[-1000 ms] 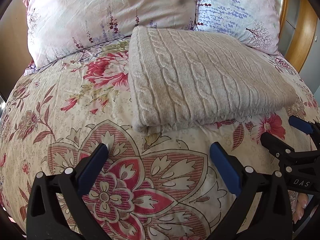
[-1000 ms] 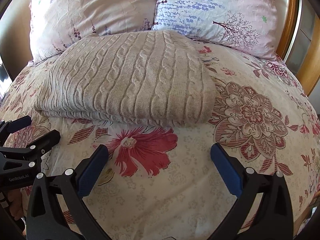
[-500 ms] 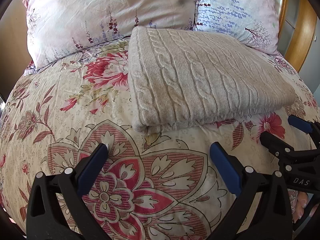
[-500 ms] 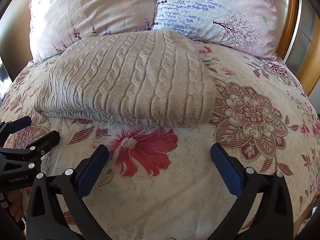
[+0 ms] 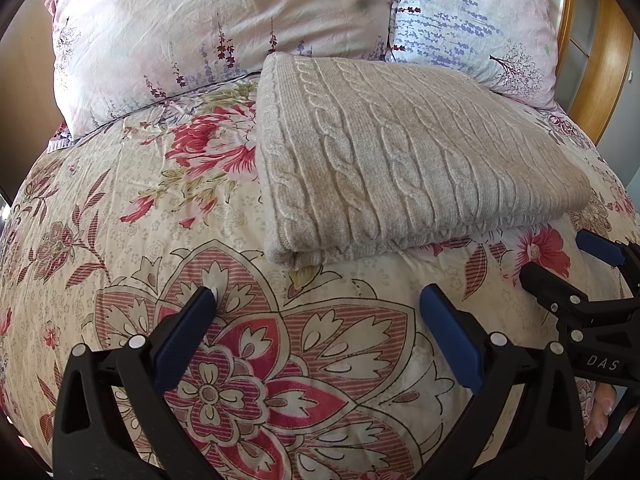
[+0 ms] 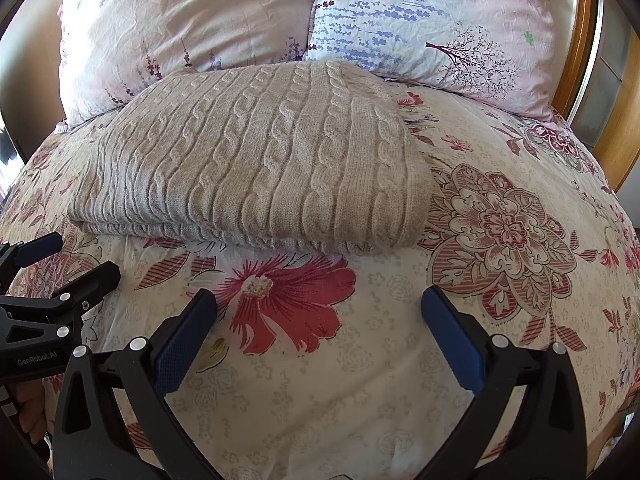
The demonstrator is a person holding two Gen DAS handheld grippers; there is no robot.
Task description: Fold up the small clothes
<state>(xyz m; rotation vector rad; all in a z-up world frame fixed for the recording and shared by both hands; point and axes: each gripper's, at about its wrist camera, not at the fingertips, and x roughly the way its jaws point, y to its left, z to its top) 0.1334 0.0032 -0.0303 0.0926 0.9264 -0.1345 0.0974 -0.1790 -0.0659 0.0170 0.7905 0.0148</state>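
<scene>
A beige cable-knit sweater (image 5: 400, 160) lies folded into a flat rectangle on the floral bedspread (image 5: 140, 220), in front of the pillows. It also shows in the right wrist view (image 6: 260, 168). My left gripper (image 5: 318, 300) is open and empty, just short of the sweater's near left corner. My right gripper (image 6: 318, 300) is open and empty, just short of the sweater's near right edge. The right gripper's fingers (image 5: 552, 272) show at the right edge of the left wrist view. The left gripper's fingers (image 6: 60, 264) show at the left edge of the right wrist view.
Two floral pillows, one pink (image 5: 220, 32) and one pale blue (image 5: 472, 20), lean at the head of the bed behind the sweater. A wooden bed frame (image 6: 580, 48) rises at the far right. A wall is at the far left.
</scene>
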